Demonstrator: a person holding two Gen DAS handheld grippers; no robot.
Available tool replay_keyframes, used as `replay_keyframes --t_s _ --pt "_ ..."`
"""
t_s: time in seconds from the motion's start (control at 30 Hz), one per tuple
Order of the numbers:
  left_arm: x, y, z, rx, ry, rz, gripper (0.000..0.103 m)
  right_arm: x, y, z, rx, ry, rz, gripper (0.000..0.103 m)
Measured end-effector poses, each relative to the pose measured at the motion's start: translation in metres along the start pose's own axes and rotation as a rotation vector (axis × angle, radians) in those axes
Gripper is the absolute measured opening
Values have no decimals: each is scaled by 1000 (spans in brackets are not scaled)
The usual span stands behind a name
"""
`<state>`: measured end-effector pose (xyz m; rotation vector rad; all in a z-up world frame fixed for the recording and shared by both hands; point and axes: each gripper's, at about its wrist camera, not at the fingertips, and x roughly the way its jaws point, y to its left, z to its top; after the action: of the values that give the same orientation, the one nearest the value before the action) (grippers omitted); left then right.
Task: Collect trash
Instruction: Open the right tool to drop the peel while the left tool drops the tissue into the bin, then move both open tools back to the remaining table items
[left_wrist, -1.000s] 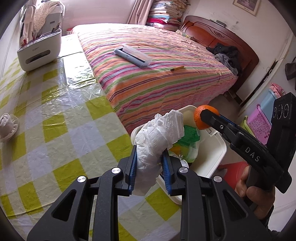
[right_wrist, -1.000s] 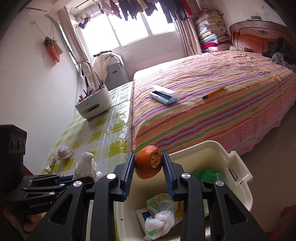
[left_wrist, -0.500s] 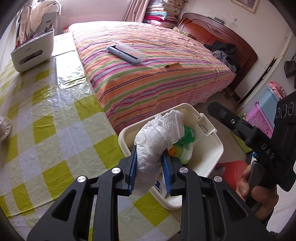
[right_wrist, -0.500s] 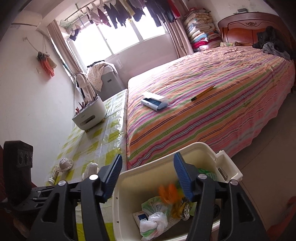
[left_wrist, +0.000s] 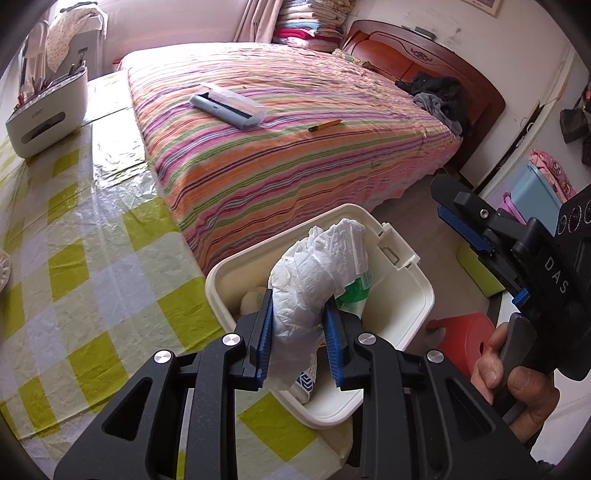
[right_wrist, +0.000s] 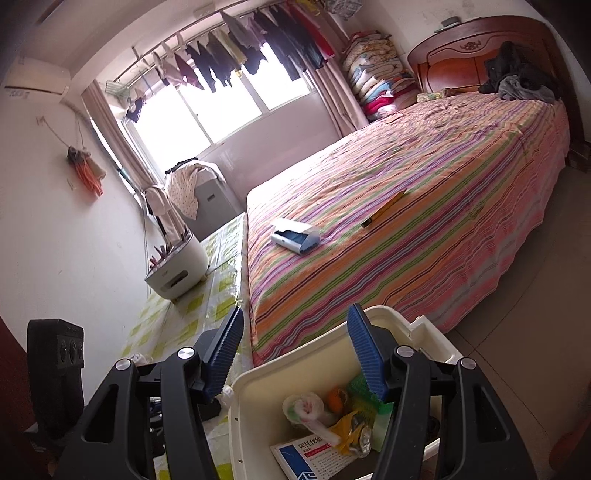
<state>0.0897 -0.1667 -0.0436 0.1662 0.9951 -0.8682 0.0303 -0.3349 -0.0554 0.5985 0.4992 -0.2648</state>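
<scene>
The left gripper (left_wrist: 298, 334) clamps a crumpled white bag (left_wrist: 317, 280) above the bin (left_wrist: 413, 295), toward its 9 o'clock rim; released there, it could catch the rim and spill onto the desk (left_wrist: 92, 258). The right gripper (right_wrist: 295, 350) gapes empty.

The left wrist camera sits just behind the left gripper (left_wrist: 298, 338) and looks steeply down, close over the white bin (left_wrist: 417, 275) at the edge of the checked table (left_wrist: 92, 258), with the striped bed (left_wrist: 295, 147) beyond. The right wrist camera looks out between the right gripper's (right_wrist: 295, 352) fingers at a shallower angle, over the bin (right_wrist: 236, 417) toward the window (right_wrist: 221, 103). Both views share bin, table and bed.
</scene>
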Motion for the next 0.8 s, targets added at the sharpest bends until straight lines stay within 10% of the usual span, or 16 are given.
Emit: replay_keyframes --t_s 0.2,0.33,0.47,0.8 --pt "5 -15 3 40 1 -5 31 -7 -5 5 35 -40 -9 57" --pt "1 -18 4 40 -26 0 69 -7 -7 6 37 -38 -8 57" --pt "-9 -21 6 80 -75 36 79 -8 -5 5 31 -35 -4 57" --pt "-28 18 -4 70 -114 184 82 1 7 2 16 -10 17 57"
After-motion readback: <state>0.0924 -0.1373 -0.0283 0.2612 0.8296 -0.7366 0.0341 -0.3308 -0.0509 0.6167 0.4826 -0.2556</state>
